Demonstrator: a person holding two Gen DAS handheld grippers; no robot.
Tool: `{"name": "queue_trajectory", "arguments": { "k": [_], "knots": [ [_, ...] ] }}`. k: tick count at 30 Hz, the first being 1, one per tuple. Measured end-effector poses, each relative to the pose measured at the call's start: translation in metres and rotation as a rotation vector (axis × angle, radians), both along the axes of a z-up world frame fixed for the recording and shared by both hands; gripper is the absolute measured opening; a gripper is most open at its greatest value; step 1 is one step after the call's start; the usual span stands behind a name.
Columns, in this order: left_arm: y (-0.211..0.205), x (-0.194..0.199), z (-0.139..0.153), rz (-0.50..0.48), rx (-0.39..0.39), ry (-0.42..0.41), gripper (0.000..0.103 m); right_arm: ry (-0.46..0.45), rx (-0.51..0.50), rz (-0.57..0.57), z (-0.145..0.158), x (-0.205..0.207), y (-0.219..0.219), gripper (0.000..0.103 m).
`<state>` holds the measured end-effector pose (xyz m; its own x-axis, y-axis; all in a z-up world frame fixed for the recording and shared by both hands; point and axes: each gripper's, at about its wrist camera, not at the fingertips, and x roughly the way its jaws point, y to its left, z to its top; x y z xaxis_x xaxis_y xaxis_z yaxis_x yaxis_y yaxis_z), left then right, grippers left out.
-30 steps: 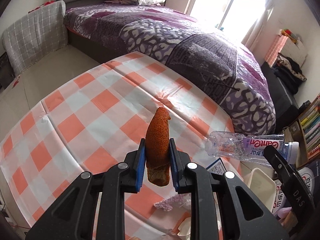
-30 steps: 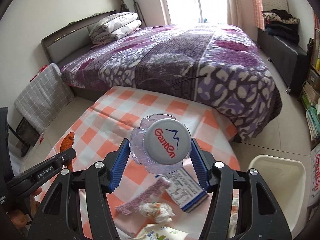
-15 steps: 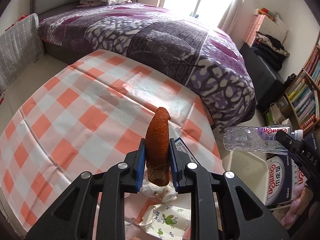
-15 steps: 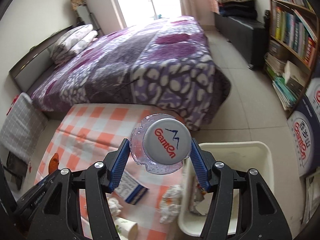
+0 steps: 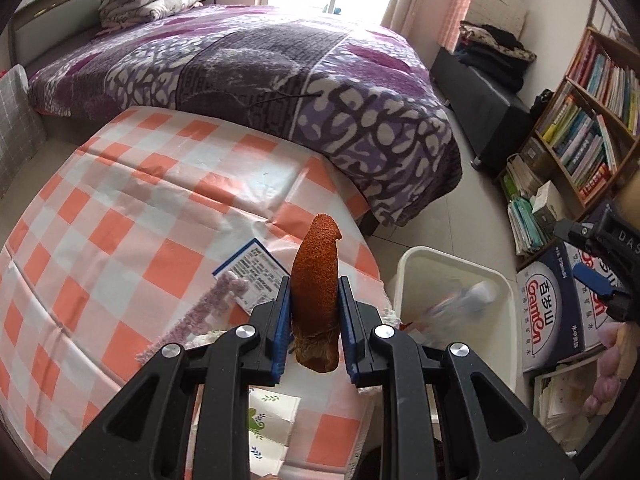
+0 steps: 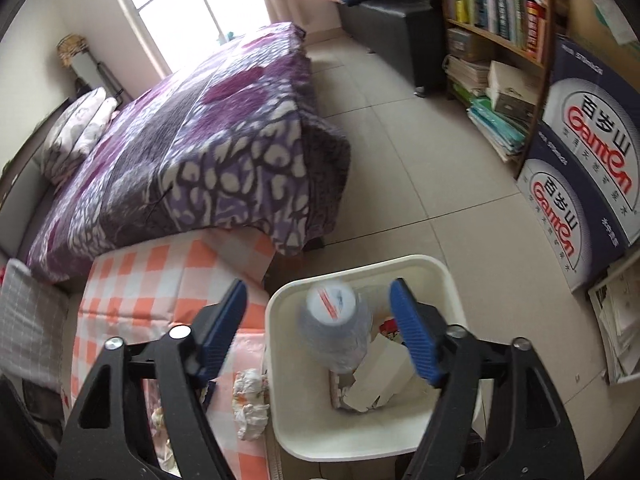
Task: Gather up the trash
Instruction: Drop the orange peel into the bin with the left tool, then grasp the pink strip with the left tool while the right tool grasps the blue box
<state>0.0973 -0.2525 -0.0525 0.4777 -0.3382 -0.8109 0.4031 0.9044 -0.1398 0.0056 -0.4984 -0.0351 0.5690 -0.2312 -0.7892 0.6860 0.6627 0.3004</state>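
My left gripper is shut on an orange-brown peel that sticks up between its blue pads, over the right edge of the checked table. My right gripper hangs over the white bin, its jaws opening. A clear plastic bottle with a white cap is blurred and free of the pads, dropping into the bin among paper scraps. In the left wrist view the bin stands on the floor right of the table, the blurred bottle inside it, the right gripper's fingers at the far right.
On the table lie a blue-and-white carton, a purple strip, crumpled tissue and a printed paper wrapper. A purple bed stands behind the table. A bookshelf and water boxes line the right side.
Both grippers swung right from over the table toward the bin. The right gripper's jaws spread and let go of the bottle, which now drops into the bin. The left still holds the peel.
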Motion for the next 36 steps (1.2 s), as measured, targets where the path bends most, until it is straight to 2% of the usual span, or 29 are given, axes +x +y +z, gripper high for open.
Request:
{"name": "queue_trajectory", "arguments": {
  "k": [6, 8, 13, 20, 22, 23, 24, 27, 36],
  "knots": [
    [-0.032, -0.022, -0.007, -0.083, 0.015, 0.01, 0.022, -0.019, 0.027, -0.051, 0.0, -0.017, -0.021, 0.075],
    [-0.046, -0.03, -0.012, -0.117, 0.026, 0.012, 0.022, -0.027, 0.032, -0.07, 0.0, -0.022, -0.027, 0.08],
    [-0.073, -0.046, -0.021, -0.184, 0.044, 0.018, 0.022, -0.025, 0.032, -0.098, -0.001, -0.033, -0.039, 0.083],
    [-0.109, -0.064, -0.032, -0.267, 0.022, 0.029, 0.023, -0.033, 0.018, -0.159, -0.001, -0.05, -0.055, 0.088],
    [-0.116, -0.066, -0.035, -0.288, 0.002, 0.046, 0.034, -0.031, 0.008, -0.166, -0.001, -0.053, -0.057, 0.09],
    [-0.118, -0.068, -0.036, -0.296, -0.008, 0.048, 0.051, -0.029, 0.003, -0.17, -0.001, -0.054, -0.058, 0.091],
    [-0.12, -0.069, -0.036, -0.301, -0.012, 0.043, 0.06, -0.026, -0.002, -0.171, -0.001, -0.054, -0.059, 0.092],
    [-0.123, -0.073, -0.035, -0.316, -0.009, 0.03, 0.065, -0.024, -0.006, -0.179, -0.001, -0.055, -0.06, 0.096],
    [-0.104, -0.063, -0.036, -0.264, 0.044, 0.017, 0.077, 0.028, 0.016, -0.152, -0.011, -0.039, -0.051, 0.096]
  ]
}}
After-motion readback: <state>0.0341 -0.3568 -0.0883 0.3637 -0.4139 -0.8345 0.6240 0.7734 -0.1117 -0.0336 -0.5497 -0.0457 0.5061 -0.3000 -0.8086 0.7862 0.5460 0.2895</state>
